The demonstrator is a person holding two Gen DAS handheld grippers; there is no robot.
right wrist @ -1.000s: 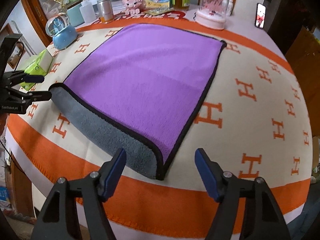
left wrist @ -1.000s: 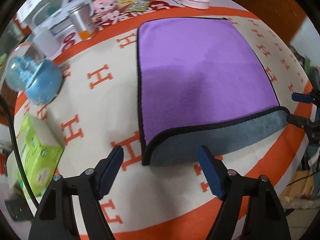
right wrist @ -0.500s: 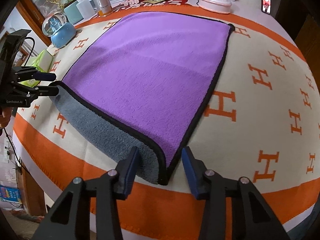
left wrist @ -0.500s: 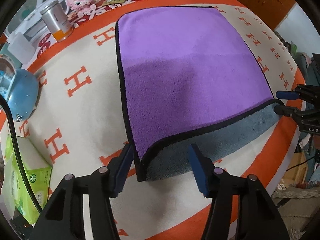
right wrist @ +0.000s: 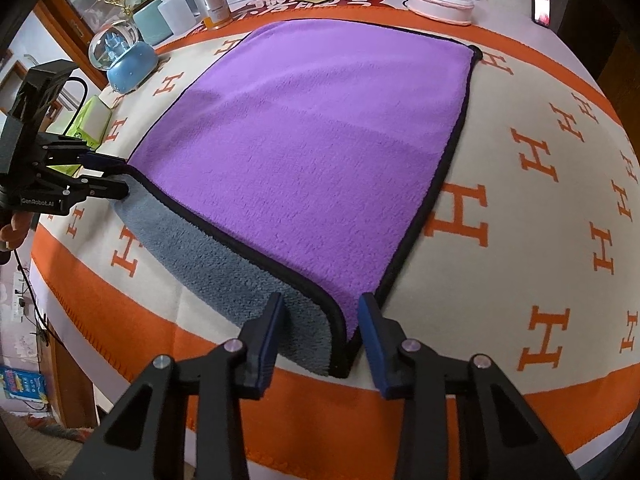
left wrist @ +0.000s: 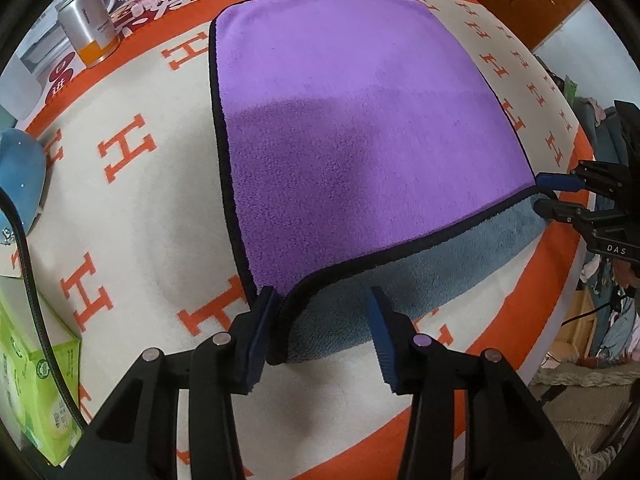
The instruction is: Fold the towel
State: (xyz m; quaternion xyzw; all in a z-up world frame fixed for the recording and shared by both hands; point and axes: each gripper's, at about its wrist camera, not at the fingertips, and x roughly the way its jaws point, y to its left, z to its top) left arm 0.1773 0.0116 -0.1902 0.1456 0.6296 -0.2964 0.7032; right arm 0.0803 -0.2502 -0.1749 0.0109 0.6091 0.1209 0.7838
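towel (right wrist: 320, 152): purple on top, grey underneath, black edge | blanket (right wrist: 540, 220) under the towel: cream with orange H letters and an orange border | gripper pads (left wrist: 378, 340): blue, on black arms | snow globe (right wrist: 124, 60) left of the towel: blue base | tissue box (left wrist: 36, 392) left of the towel: green | can (left wrist: 89, 26): silver and orange

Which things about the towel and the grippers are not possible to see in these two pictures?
- Left wrist view: the towel corner between the left gripper fingers; whether the pads touch it is unclear.
- Right wrist view: the same for the right gripper.
- Both views: the layer under the purple top shows only as a grey strip.
- Green box: cut by the edge.
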